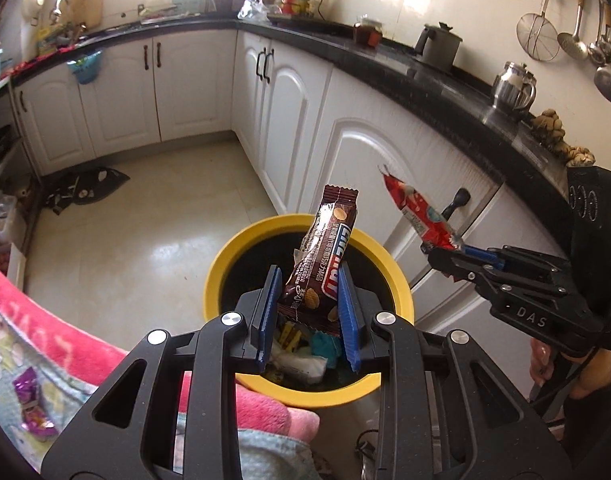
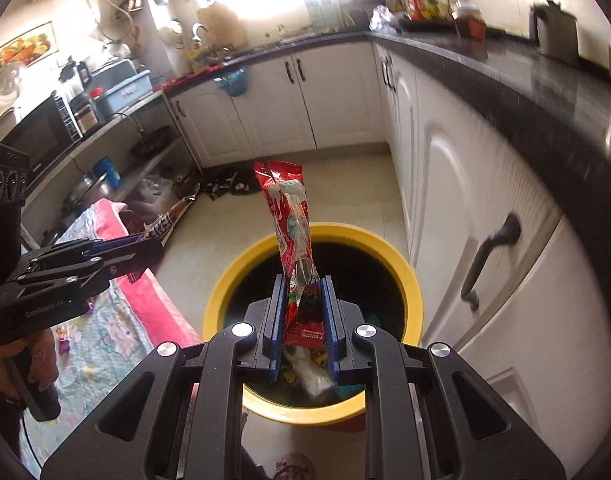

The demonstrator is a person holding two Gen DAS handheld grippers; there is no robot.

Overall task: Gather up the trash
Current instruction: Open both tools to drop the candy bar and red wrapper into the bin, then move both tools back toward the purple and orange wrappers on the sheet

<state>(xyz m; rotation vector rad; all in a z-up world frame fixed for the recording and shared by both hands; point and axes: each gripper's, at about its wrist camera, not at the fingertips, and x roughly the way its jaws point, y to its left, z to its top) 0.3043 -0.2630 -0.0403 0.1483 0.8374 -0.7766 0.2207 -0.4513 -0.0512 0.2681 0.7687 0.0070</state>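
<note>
**Two wrappers held over the bin mouth**

Nearest the left wrist camera, the left gripper (image 1: 310, 280) pinches a brown snack wrapper (image 1: 325, 252) by its lower end between its blue pads (image 1: 347, 312). The wrapper's long axis stands nearly upright, leaning slightly right, directly above the dark opening of the yellow-rimmed bin (image 1: 225, 264). The right gripper (image 2: 303, 286) is likewise pressed on a red wrapper (image 2: 291, 216), also upright, over the same bin (image 2: 409, 280).

Both wrappers appear to sit inside the rim's outline, so letting go should drop them straight down onto the trash already inside. Neither hand looks clearly nearer. The two tools stand apart, right beside left, with room between.

On the left, a pink blanket (image 1: 85, 344) touches the bin; on the right, white cabinet doors (image 2: 465, 200) stand close. Beyond, bare floor (image 1: 145, 208) is open.
</note>
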